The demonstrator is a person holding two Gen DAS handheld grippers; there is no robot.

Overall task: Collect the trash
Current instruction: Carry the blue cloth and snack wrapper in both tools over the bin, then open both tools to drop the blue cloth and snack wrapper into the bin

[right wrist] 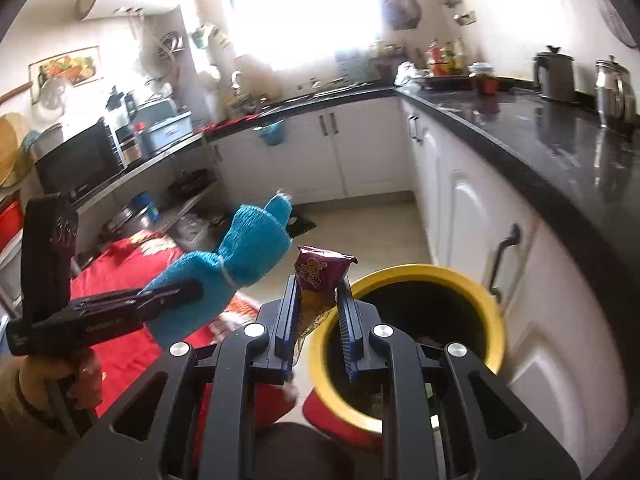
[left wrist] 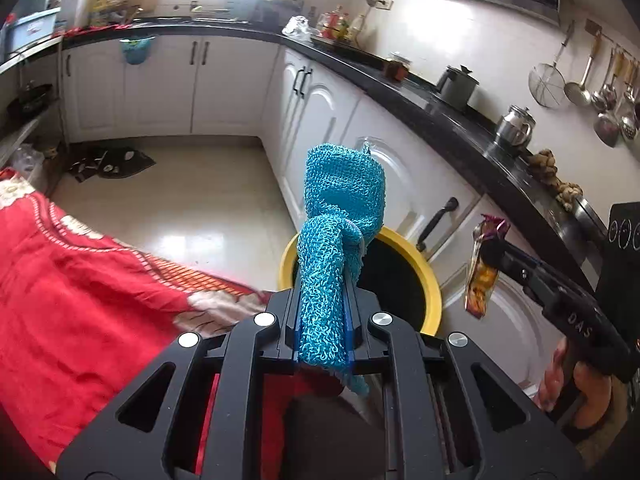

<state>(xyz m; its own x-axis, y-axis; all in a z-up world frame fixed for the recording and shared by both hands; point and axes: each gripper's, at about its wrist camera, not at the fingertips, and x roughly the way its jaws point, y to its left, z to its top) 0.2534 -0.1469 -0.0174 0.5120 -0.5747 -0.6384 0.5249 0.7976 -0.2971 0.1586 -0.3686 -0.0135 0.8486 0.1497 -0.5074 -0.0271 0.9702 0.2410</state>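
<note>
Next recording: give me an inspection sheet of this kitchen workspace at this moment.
Surface: glossy tiled floor; red patterned cloth spread beside the bin.
Job's things: yellow-rimmed trash bin, open; blue mesh scrubber; snack wrapper.
Clutter: dark mat on floor.
Grippers: left gripper shut on scrubber; right gripper holds wrapper.
Cables: nothing seen.
Surroundings: white cabinets, black countertop with kettles, hanging utensils.
</note>
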